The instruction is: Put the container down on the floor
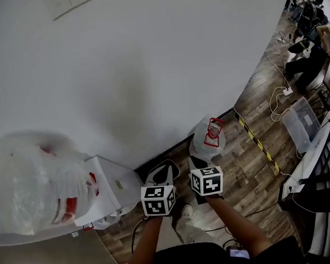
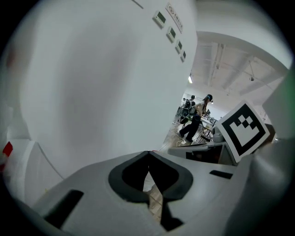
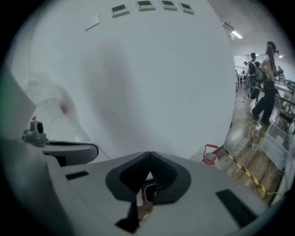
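Wall (image 1: 149, 62): plain white, fills most of the head view.
Floor (image 1: 251, 168): wood planks, with a yellow-black tape strip running along it.
Bags (image 1: 28, 181): heap of clear plastic with red print, far left, blurred. Contents cannot be told.
Bin (image 1: 115, 187): white, just beside the bags, against the wall. Its inside is not in view.
Tub (image 1: 301, 123): clear plastic, on the floor, well apart to the right. Contents cannot be told.
Container (image 1: 209, 136): translucent with a red handle, upright on the floor at the foot of the wall, ahead of both tools and touched by neither. Judged already set down.
Handling (judgement): thin, pale walls suggest it is light and likely to dent if squeezed at the sides. The red handle looks the stiffest hold. Whether it is full or empty cannot be told.
Left tool (image 2: 148, 154): clenched, tips meeting, nothing between them.
Right tool (image 3: 148, 156): clenched and empty, beside the left one, pointing towards the wall.
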Motion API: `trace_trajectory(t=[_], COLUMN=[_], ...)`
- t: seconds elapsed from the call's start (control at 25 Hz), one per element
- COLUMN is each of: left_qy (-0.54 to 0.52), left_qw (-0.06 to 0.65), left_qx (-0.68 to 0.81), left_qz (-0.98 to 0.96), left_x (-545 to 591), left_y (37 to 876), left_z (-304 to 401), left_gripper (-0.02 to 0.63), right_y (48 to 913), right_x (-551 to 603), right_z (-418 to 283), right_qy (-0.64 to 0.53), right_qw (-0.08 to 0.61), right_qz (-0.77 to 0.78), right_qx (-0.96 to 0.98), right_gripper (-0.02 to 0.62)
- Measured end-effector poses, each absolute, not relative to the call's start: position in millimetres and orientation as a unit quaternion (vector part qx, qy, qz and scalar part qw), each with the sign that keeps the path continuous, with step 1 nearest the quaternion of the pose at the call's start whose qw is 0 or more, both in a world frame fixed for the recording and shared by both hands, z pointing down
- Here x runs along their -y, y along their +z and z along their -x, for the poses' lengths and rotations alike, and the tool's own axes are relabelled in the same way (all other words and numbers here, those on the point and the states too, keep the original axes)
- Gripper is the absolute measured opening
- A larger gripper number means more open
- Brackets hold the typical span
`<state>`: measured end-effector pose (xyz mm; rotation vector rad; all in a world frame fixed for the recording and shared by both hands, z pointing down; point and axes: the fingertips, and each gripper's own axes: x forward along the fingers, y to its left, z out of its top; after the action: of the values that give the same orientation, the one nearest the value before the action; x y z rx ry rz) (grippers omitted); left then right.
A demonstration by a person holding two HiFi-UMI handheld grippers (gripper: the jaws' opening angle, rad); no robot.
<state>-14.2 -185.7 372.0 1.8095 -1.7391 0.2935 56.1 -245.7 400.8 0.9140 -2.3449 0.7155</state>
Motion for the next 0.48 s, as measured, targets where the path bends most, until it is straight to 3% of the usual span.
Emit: trace_trajectory(t=[0.48], left_qy=[0.084], left_qw=[0.251], left_qx=[0.656], left_qz=[-0.707], left_x=[179.7], left_y=[302.2], left_z=[17.1], left_gripper=[0.015], right_y=[317.8], right_x=[245.8], right_z=[-51.1], right_qy=[0.236], right_qw=[0.193], right_qz=[-0.348], right_qx=[0.886], right_gripper=[0.029])
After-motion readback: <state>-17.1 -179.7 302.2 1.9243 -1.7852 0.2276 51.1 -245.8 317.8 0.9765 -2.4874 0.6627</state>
